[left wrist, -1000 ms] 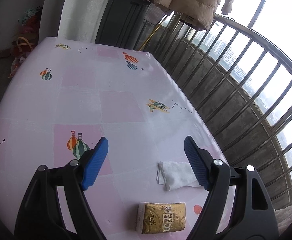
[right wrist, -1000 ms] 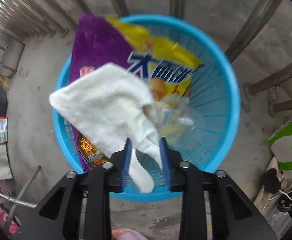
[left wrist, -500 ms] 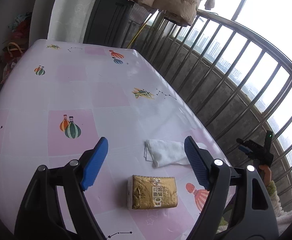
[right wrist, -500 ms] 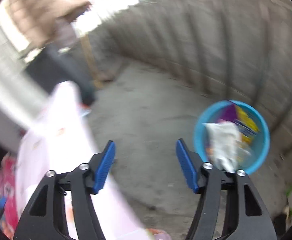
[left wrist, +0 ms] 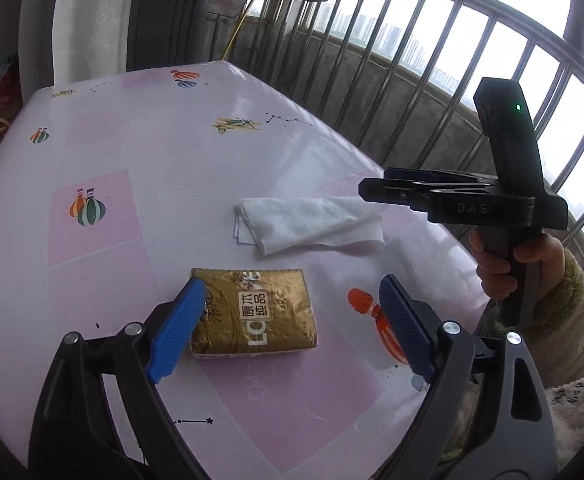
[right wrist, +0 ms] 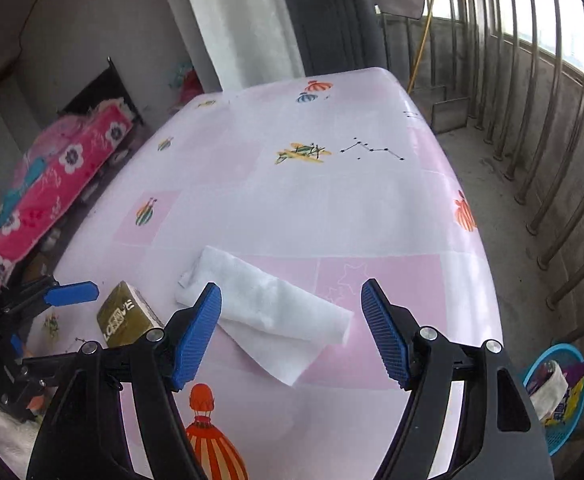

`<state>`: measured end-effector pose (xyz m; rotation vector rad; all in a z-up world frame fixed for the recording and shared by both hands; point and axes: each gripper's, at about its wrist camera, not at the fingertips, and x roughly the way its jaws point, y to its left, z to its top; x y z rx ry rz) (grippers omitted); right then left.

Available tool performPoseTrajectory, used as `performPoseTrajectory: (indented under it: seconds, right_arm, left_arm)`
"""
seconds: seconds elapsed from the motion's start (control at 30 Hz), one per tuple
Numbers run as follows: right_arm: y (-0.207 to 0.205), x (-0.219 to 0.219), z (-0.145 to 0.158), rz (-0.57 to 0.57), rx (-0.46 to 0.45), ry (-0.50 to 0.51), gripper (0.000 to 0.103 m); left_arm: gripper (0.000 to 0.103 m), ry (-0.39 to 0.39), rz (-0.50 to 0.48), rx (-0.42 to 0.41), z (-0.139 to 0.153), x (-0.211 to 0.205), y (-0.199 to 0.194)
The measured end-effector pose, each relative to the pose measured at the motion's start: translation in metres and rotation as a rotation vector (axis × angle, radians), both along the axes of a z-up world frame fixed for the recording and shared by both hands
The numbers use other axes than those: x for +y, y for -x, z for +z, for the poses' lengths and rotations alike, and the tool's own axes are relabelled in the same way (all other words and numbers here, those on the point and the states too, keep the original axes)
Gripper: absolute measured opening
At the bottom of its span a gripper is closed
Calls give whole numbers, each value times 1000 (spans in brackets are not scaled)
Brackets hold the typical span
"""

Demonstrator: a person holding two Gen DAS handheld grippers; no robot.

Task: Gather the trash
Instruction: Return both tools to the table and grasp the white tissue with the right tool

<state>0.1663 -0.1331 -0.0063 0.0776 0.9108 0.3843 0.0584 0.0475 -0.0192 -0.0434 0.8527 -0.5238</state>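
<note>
A crumpled white tissue (left wrist: 312, 224) lies on the pink tablecloth; it also shows in the right wrist view (right wrist: 268, 312). A gold tissue pack (left wrist: 254, 312) lies just in front of it, also seen in the right wrist view (right wrist: 126, 314). My left gripper (left wrist: 288, 336) is open, low over the table, its jaws on either side of the gold pack. My right gripper (right wrist: 292, 332) is open and empty, hovering just above the white tissue. The blue trash basket (right wrist: 556, 392) stands on the floor at right, holding a tissue and a snack bag.
The pink table (right wrist: 332, 184) runs along a metal balcony railing (left wrist: 452, 52). A dark cabinet (left wrist: 168, 20) stands behind the table. A red flowered blanket (right wrist: 52, 176) lies left of the table. The right gripper's body (left wrist: 464, 200) reaches in over the table's right edge.
The right gripper let its tissue go into the blue basket, opened, and swung back over the table above the white tissue. The left gripper moved forward and down around the gold pack.
</note>
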Motion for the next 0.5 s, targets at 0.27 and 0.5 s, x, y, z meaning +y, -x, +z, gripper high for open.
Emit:
performPoseTrajectory:
  seconds: [0.27, 0.5]
  right_arm:
    - [-9, 21, -26, 5, 86, 101, 42]
    - [-2, 0, -33, -84, 110, 50, 17]
  left_arm:
    - [84, -78, 58, 39, -16, 10, -16]
    - [84, -42, 167, 76, -20, 40, -26]
